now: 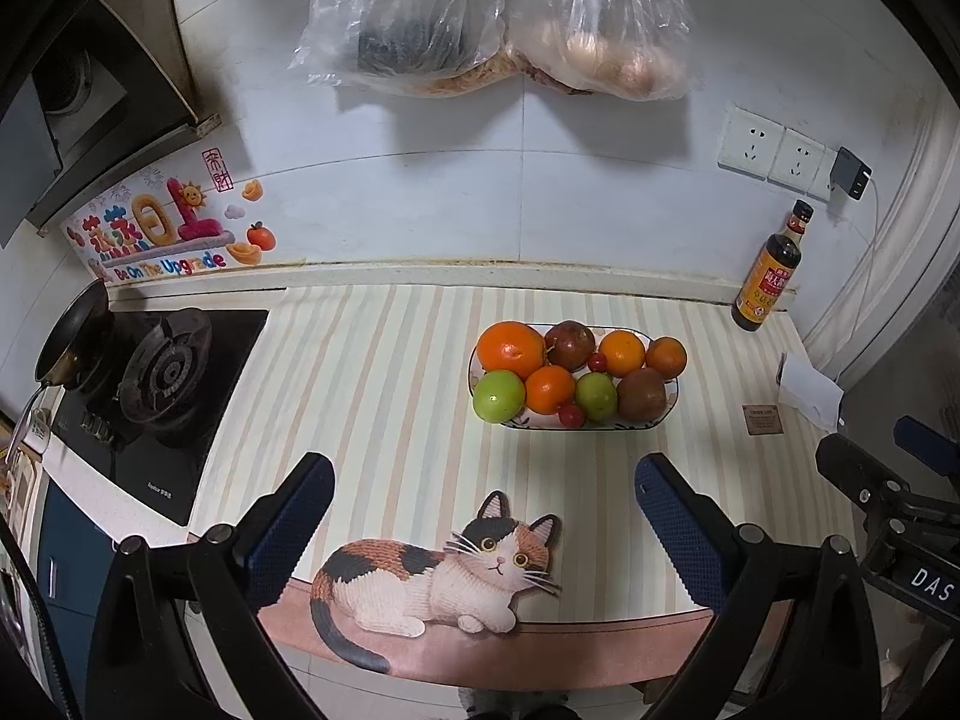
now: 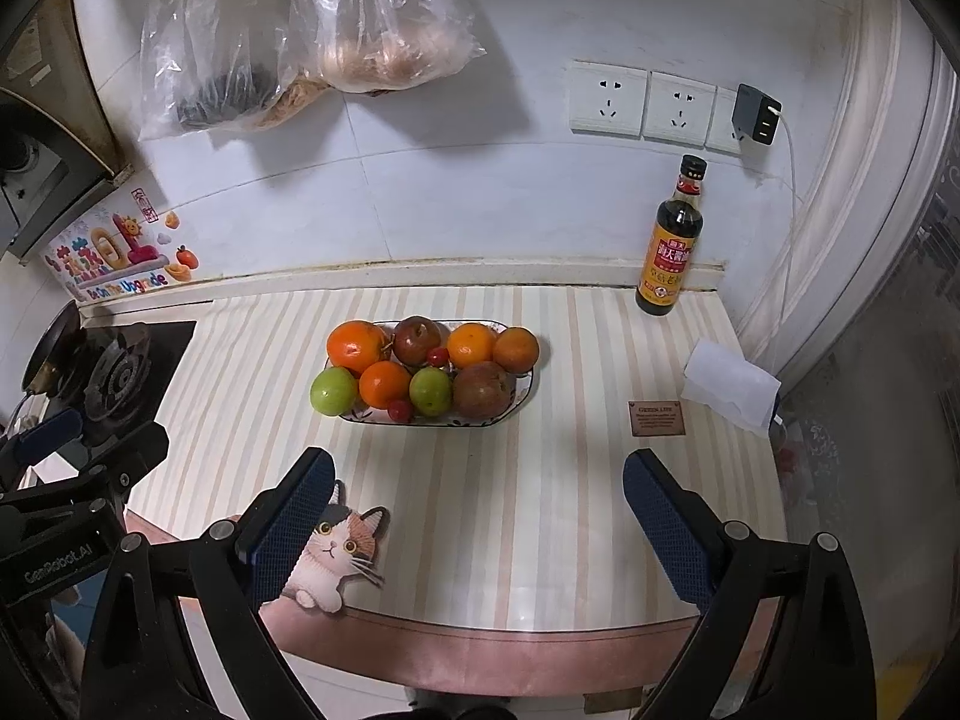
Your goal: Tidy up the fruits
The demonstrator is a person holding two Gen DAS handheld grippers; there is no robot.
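An oval patterned plate point(image 1: 672, 405) point(image 2: 528, 399) sits on the striped counter mat, piled with fruit: several oranges point(image 1: 510, 350) point(image 2: 356, 347), two green fruits point(image 1: 498, 396) point(image 2: 333, 391), two dark red-brown fruits point(image 1: 570, 345) point(image 2: 483, 389) and small red cherry-like fruits point(image 1: 570, 414) point(image 2: 399, 410). My left gripper point(image 1: 483, 507) hangs open over the mat's near part, short of the plate, with nothing between its fingers. My right gripper point(image 2: 477, 501) is open too, in front of the plate and holding nothing. The right gripper's body also shows at the right edge of the left wrist view.
A soy sauce bottle point(image 1: 771, 270) point(image 2: 671, 240) stands at the back right by the wall. A gas stove point(image 1: 162, 375) point(image 2: 111, 375) with a small pan lies left of the mat. A white tissue pack point(image 2: 732, 387) sits at the right edge. Plastic bags point(image 1: 498, 18) hang above.
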